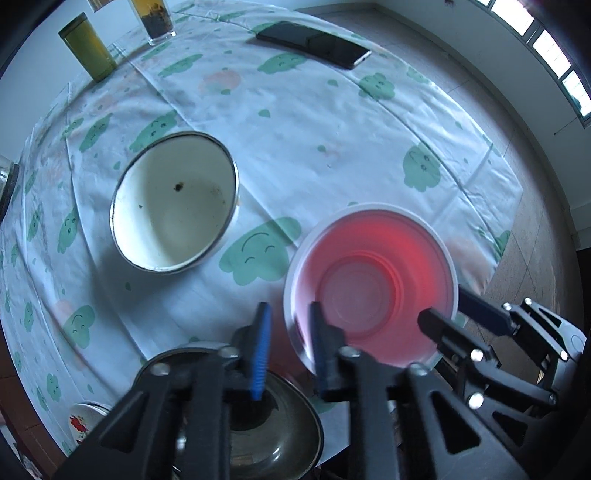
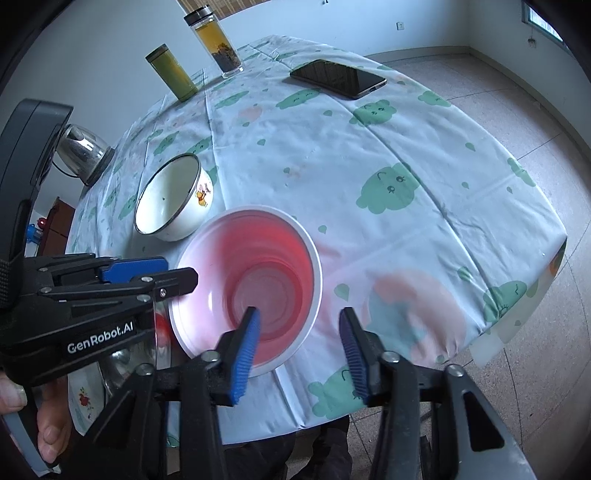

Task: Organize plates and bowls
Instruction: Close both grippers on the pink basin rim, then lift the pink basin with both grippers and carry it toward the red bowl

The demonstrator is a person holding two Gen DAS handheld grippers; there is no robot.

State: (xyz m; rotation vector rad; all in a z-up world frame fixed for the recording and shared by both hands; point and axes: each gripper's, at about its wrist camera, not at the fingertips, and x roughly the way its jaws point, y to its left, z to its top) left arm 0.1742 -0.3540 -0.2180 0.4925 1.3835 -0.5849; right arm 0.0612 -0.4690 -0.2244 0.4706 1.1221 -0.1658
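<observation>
A red plastic bowl with a white rim rests on the cloud-print tablecloth, near the table's front edge. My left gripper points down at the bowl's left rim, one finger inside and one outside; in the right wrist view its jaws look pinched on that rim. My right gripper straddles the right rim of the red bowl, with a gap showing on both sides of the rim. A white enamel bowl stands empty to the left, apart from both grippers.
A steel bowl and a small flowered plate lie below the left gripper. At the far end are a phone, a green bottle and a tea bottle. A glass kettle stands at the left edge.
</observation>
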